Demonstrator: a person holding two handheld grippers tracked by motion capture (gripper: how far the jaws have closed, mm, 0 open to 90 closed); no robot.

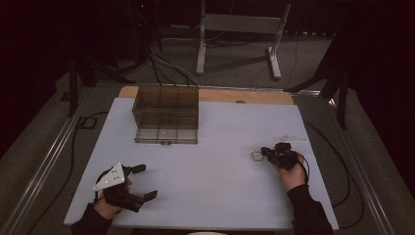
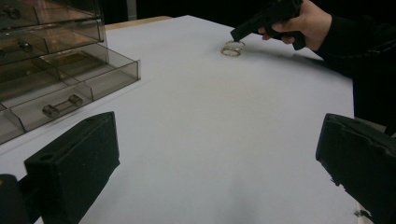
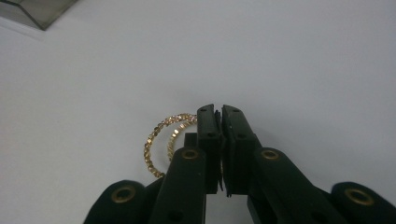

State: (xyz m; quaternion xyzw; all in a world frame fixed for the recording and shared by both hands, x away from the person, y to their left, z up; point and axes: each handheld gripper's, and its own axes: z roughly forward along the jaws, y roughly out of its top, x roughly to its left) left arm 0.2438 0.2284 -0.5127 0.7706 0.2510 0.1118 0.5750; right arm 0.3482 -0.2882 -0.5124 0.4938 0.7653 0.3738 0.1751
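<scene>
Two thin gold bangles (image 3: pixel 152 149) lie overlapping on the white table (image 1: pixel 220 171), right of centre (image 1: pixel 257 155). My right gripper (image 3: pixel 219 112) has its jaws pressed together at the bangles' right edge. Their arcs run under the left jaw, so the rim appears pinched between the pads. From the left gripper view, that gripper (image 2: pixel 235 33) points down at the bangles (image 2: pixel 232 48), which rest on the table. My left gripper (image 1: pixel 147 181) rests near the front left edge, jaws wide apart with nothing between them (image 2: pixel 219 163).
A clear smoky plastic drawer cabinet (image 1: pixel 166 115) stands at the back left, with a lower drawer pulled out toward me (image 2: pixel 93 79). A small pale item (image 1: pixel 288 138) lies beyond the right hand. Cables trail off both sides of the table.
</scene>
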